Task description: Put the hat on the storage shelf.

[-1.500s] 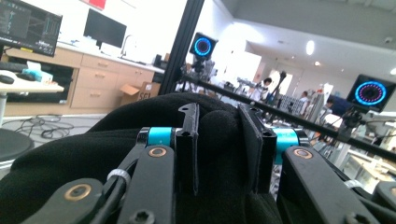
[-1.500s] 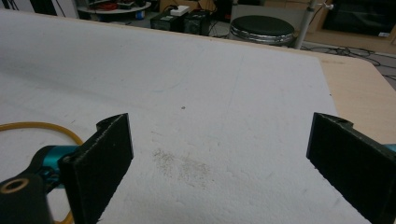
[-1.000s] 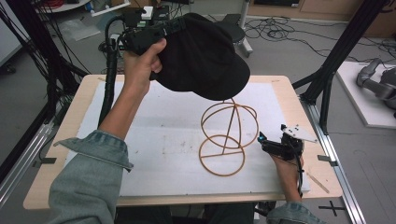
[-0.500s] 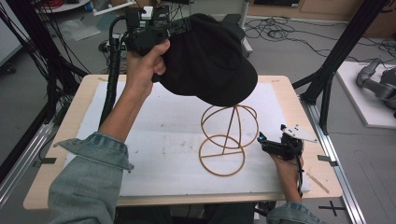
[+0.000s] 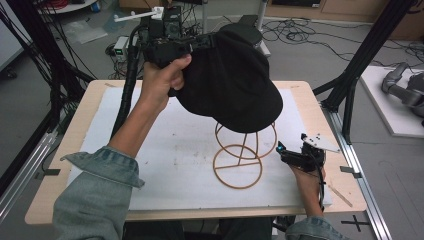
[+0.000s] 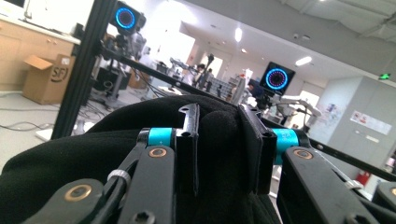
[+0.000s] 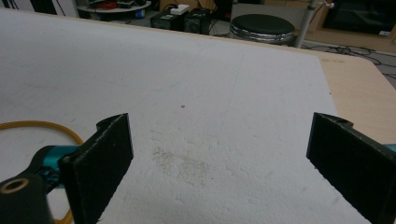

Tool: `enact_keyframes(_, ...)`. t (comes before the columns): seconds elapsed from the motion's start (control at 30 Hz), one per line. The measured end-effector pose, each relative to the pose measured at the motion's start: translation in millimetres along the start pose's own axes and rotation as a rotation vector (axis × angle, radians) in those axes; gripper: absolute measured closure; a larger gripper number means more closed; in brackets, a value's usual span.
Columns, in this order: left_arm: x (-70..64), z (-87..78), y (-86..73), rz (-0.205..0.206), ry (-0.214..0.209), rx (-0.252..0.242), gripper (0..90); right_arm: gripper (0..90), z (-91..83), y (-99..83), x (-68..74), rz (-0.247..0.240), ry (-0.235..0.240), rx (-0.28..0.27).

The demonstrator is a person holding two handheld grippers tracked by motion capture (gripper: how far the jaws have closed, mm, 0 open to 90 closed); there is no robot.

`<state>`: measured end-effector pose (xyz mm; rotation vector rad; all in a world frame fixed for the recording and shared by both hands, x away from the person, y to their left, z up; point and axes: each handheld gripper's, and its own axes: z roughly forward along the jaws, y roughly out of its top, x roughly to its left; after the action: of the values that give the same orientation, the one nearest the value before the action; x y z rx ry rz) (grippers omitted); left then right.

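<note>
The left gripper (image 5: 200, 42) clamps a fold of the black cap (image 5: 235, 82), held over the wire stand (image 5: 240, 155); seating it remains. The right gripper (image 5: 292, 155) rests with jaws spread, empty, right of the stand. White mat (image 5: 150, 165) on a wooden table (image 5: 80, 135); cables on the far floor.

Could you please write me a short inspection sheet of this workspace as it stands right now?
Surface: wooden table under a white foam mat, faintly stained.
Job's things: black fabric cap held above an orange wire hat stand; whether they touch, cannot tell.
Clutter: nothing seen on the mat.
Grippers: left gripper shut on the cap's fabric; right gripper open, low over the mat beside the stand.
Cables: black cable trailing from the left gripper; loose cables on the floor.
Surroundings: black frame posts, round black stool, cardboard box.
</note>
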<state>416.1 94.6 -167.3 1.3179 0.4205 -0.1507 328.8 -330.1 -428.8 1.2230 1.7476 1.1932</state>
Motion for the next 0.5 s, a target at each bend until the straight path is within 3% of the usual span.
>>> enact_keyframes(0.37,-2.3,14.6,-14.4,0.033,-0.033,0.128,69.9,6.8,0.0,0.0,0.0,0.005,0.0,0.002)
enact_keyframes(0.5,-0.1,19.2,-22.5,0.026,-0.036,0.149,69.9,6.8,-0.2,0.0,0.3,0.005,-0.002,0.0)
